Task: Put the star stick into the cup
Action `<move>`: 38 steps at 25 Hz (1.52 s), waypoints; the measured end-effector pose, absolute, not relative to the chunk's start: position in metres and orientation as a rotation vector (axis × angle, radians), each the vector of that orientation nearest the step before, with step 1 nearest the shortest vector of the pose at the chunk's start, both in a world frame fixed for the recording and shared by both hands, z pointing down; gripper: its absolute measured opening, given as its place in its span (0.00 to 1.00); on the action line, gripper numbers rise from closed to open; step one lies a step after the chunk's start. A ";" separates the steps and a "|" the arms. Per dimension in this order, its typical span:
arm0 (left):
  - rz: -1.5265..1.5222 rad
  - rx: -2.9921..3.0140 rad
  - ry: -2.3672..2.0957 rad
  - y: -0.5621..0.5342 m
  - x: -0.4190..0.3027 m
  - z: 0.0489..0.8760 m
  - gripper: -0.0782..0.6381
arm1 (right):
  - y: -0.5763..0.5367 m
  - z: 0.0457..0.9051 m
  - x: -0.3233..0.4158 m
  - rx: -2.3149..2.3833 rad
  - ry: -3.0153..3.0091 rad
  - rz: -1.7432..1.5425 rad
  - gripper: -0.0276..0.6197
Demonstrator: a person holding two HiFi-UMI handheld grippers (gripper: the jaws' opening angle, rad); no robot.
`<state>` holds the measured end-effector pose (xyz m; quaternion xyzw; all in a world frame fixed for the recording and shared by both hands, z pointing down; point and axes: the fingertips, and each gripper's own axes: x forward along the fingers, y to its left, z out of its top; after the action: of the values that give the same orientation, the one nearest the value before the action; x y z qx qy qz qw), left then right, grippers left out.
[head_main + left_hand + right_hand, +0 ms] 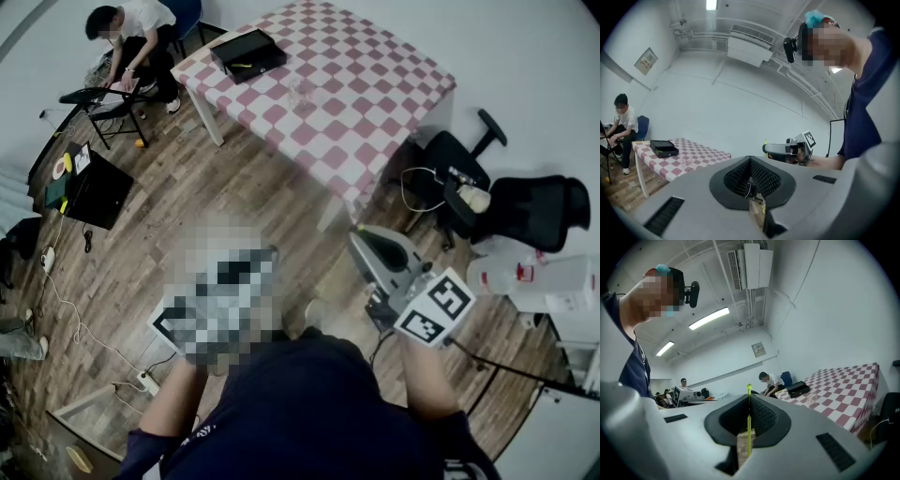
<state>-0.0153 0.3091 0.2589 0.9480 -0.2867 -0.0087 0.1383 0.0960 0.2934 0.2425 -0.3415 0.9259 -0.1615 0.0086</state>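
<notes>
- Right gripper [749, 401]: jaws clenched on thin yellow-green star stick [749, 423]. Stick upright between pads, small knob end poking above jaw tips. Held over wooden floor [216, 202], well apart from table.
- Left gripper [750, 160]: jaws pressed together, nothing between them.
- Small clear glass cup [302, 91]: upright near centre of pink-and-white checked tabletop [375, 84], empty as far as visible.
- Flat black box [247, 53]: near far left corner of tabletop.
- Seated person [131, 42]: beyond table's left end.
- Black office chairs [525, 211]: right of table.
</notes>
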 end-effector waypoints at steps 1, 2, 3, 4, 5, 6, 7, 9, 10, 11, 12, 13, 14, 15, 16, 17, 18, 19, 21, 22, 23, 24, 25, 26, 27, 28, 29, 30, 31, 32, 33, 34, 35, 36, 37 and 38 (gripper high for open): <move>-0.023 2.741 -0.830 0.308 -0.014 0.259 0.15 | 0.293 0.242 0.097 -1.065 2.895 -0.503 0.07; -0.022 2.741 -0.829 0.307 -0.013 0.260 0.15 | 0.292 0.242 0.097 -1.062 2.898 -0.500 0.07; -0.023 2.741 -0.828 0.307 -0.012 0.260 0.15 | 0.291 0.242 0.098 -1.059 2.901 -0.497 0.07; -0.030 2.741 -0.825 0.306 -0.010 0.259 0.15 | 0.290 0.242 0.098 -1.056 2.903 -0.493 0.07; -0.043 2.742 -0.820 0.305 -0.008 0.257 0.15 | 0.289 0.242 0.099 -1.052 2.903 -0.491 0.07; -0.054 2.742 -0.815 0.304 -0.005 0.256 0.15 | 0.288 0.241 0.100 -1.050 2.901 -0.492 0.07; -0.051 2.742 -0.816 0.303 -0.004 0.256 0.15 | 0.286 0.241 0.102 -1.050 2.897 -0.494 0.07; -0.025 2.739 -0.829 0.301 -0.001 0.259 0.15 | 0.282 0.241 0.107 -1.053 2.887 -0.501 0.07; -0.031 2.739 -0.829 0.300 0.002 0.258 0.15 | 0.281 0.241 0.110 -1.052 2.884 -0.505 0.07; -0.049 2.740 -0.826 0.300 0.006 0.256 0.15 | 0.280 0.242 0.113 -1.049 2.883 -0.509 0.07; -0.063 2.740 -0.825 0.300 0.009 0.254 0.15 | 0.279 0.243 0.116 -1.044 2.883 -0.513 0.07; -0.067 2.738 -0.830 0.300 0.012 0.254 0.15 | 0.278 0.243 0.119 -1.038 2.883 -0.515 0.07; -0.057 2.735 -0.840 0.300 0.014 0.256 0.15 | 0.278 0.243 0.122 -1.030 2.882 -0.517 0.07; -0.036 2.729 -0.856 0.301 0.016 0.259 0.15 | 0.277 0.243 0.125 -1.022 2.882 -0.517 0.07; -0.009 2.722 -0.874 0.301 0.018 0.263 0.15 | 0.277 0.243 0.128 -1.013 2.883 -0.516 0.07; 0.011 2.715 -0.889 0.301 0.021 0.267 0.15 | 0.277 0.244 0.132 -1.004 2.884 -0.516 0.07; 0.020 2.710 -0.900 0.302 0.024 0.270 0.15 | 0.277 0.245 0.137 -0.996 2.886 -0.517 0.07; 0.022 2.705 -0.908 0.303 0.029 0.271 0.15 | 0.277 0.246 0.142 -0.989 2.888 -0.518 0.07; 0.021 2.698 -0.918 0.307 0.038 0.273 0.15 | 0.279 0.248 0.152 -0.978 2.891 -0.518 0.07; 0.022 2.695 -0.923 0.308 0.042 0.274 0.15 | 0.280 0.249 0.158 -0.975 2.891 -0.517 0.07; 0.024 2.691 -0.928 0.310 0.046 0.276 0.15 | 0.280 0.249 0.163 -0.973 2.891 -0.516 0.07; 0.026 2.688 -0.933 0.311 0.050 0.277 0.15 | 0.281 0.250 0.168 -0.971 2.891 -0.516 0.07; 0.029 2.686 -0.937 0.312 0.053 0.278 0.15 | 0.281 0.251 0.172 -0.969 2.891 -0.518 0.07; 0.031 2.683 -0.940 0.312 0.056 0.279 0.15 | 0.281 0.252 0.176 -0.967 2.891 -0.520 0.07; 0.032 2.681 -0.943 0.312 0.059 0.279 0.15 | 0.281 0.253 0.180 -0.966 2.891 -0.523 0.07; 0.034 2.680 -0.947 0.312 0.061 0.280 0.15 | 0.281 0.253 0.184 -0.965 2.891 -0.524 0.07; 0.036 2.680 -0.950 0.310 0.064 0.280 0.15 | 0.280 0.254 0.187 -0.966 2.890 -0.523 0.07; 0.037 2.681 -0.954 0.309 0.066 0.279 0.15 | 0.278 0.254 0.190 -0.965 2.890 -0.522 0.07; 0.037 2.684 -0.959 0.307 0.067 0.279 0.15 | 0.276 0.254 0.193 -0.964 2.888 -0.522 0.07; 0.035 2.686 -0.964 0.304 0.068 0.278 0.15 | 0.273 0.255 0.195 -0.961 2.887 -0.523 0.07; 0.032 2.688 -0.969 0.301 0.069 0.277 0.15 | 0.270 0.256 0.196 -0.958 2.887 -0.525 0.07; 0.028 2.689 -0.974 0.298 0.069 0.277 0.15 | 0.266 0.257 0.196 -0.955 2.887 -0.527 0.07; 0.025 2.689 -0.978 0.294 0.068 0.277 0.15 | 0.262 0.258 0.196 -0.951 2.889 -0.528 0.07; 0.023 2.687 -0.982 0.290 0.067 0.278 0.15 | 0.258 0.258 0.194 -0.947 2.892 -0.527 0.07; 0.023 2.684 -0.986 0.286 0.065 0.280 0.15 | 0.253 0.259 0.192 -0.942 2.895 -0.526 0.07; 0.023 2.679 -0.990 0.281 0.062 0.282 0.15 | 0.248 0.259 0.190 -0.938 2.898 -0.525 0.07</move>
<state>0.0621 0.2811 0.2820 0.9284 -0.3431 0.0081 0.1423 0.1897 0.2480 0.2592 -0.3033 0.9373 -0.1697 0.0255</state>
